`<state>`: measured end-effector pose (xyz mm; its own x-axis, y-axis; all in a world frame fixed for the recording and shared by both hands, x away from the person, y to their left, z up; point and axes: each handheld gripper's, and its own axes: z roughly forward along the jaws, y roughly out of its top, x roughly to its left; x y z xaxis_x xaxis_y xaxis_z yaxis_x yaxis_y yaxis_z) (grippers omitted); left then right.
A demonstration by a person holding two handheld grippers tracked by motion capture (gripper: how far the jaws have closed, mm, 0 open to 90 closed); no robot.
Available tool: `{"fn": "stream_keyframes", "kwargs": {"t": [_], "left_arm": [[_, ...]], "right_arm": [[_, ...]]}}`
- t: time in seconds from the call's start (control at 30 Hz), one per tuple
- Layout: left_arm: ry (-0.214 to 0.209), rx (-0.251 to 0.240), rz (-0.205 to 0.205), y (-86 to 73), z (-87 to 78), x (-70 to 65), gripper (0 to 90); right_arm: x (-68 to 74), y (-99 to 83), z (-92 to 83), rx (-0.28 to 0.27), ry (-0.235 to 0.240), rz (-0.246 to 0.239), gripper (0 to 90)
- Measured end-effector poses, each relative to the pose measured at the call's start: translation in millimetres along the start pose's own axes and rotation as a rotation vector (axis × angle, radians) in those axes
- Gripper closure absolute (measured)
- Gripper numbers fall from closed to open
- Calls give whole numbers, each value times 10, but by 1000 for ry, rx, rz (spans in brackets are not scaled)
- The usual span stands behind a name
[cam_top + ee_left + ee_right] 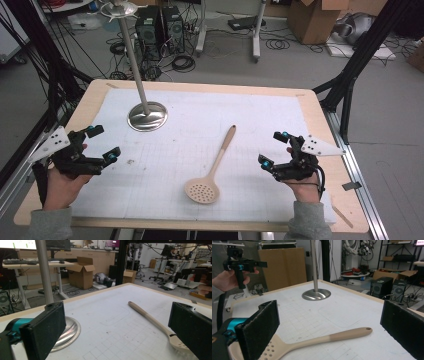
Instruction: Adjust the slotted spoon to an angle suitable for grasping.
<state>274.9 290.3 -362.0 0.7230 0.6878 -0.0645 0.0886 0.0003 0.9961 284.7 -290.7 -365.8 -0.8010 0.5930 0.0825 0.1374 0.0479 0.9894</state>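
The slotted spoon [209, 176] lies flat on the white mat of the bench [90, 100], near the middle and toward the person's side, its perforated bowl nearest the person and its handle running away and a little to the right. Nothing touches it.

Going from the left: the left tongs [105, 143] hover above the mat's left edge, jaws wide apart with nothing between them. Beyond them stands the metal stand [147, 116], a round base with a thin pole, well apart from the spoon. Then comes the spoon itself. At the right, the right tongs [276, 149] hover level with the spoon's handle, jaws likewise spread wide and empty; in the right gripper view the handle [332, 338] lies across the space ahead of the jaws.

This looks like the approach before a pick-up, with no grasp begun. The next move probably calls for one pair of tongs, likely the right, to come down so the jaws straddle the slim handle across its width, then close firmly, since the handle is narrow and lies flush on the mat.
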Motion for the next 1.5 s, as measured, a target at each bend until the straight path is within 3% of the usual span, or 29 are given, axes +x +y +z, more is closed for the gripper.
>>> {"fn": "stream_keyframes", "kwargs": {"t": [0.2,0.3,0.37,0.43,0.47,0.6,0.9,1.07,1.27,1.5], "left_arm": [[3,1,-2,0,3,-6,17],[1,8,-4,-10,22,-11,18],[1,10,-5,-13,24,-12,17],[2,14,-5,-17,23,-13,18],[3,11,-6,-19,17,-13,17],[7,11,-6,-20,-1,-11,18],[12,17,-11,-35,-20,-13,18],[10,22,-13,-48,-16,-19,18],[10,23,-15,-55,-21,-19,18],[12,24,-16,-62,-33,-21,18]], "right_arm": [[21,-5,42,24,-8,4,16],[43,-11,99,38,9,7,73],[54,-21,133,54,20,10,172],[68,-28,152,57,22,6,187],[84,-38,194,67,25,8,267],[120,-65,284,97,33,11,389],[212,-97,448,141,36,-41,621],[269,-128,574,183,57,-60,800],[298,-166,681,210,67,-72,890],[317,-206,788,243,67,-62,893]]}}
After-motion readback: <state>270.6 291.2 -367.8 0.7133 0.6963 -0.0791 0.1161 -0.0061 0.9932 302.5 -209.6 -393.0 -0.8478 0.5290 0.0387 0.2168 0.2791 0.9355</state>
